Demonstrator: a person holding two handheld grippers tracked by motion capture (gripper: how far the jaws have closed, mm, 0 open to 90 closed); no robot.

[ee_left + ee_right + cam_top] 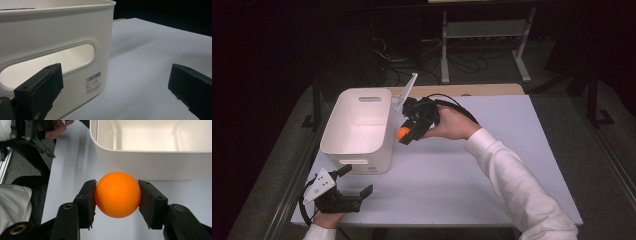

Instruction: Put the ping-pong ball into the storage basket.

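Right gripper view shows the right gripper (pixel 117 195) pinching an orange ball (pixel 117 194) just short of the white bin (pixel 150 165), so the pickup looks done and the drop remains, while farther off the left gripper (pixel 357 181) waits, jaws spread.

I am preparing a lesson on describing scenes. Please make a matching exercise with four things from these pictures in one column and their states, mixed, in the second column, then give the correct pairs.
Things:
1. orange ball
2. white bin
3. left gripper
4. right gripper

States:
A. open, low beside the bin's near end with the barcode label
B. squeezed between two black jaws
C. shut, carrying something just outside the bin's right wall
D. standing on the table with nothing visible inside

Pairs: 1-B, 2-D, 3-A, 4-C
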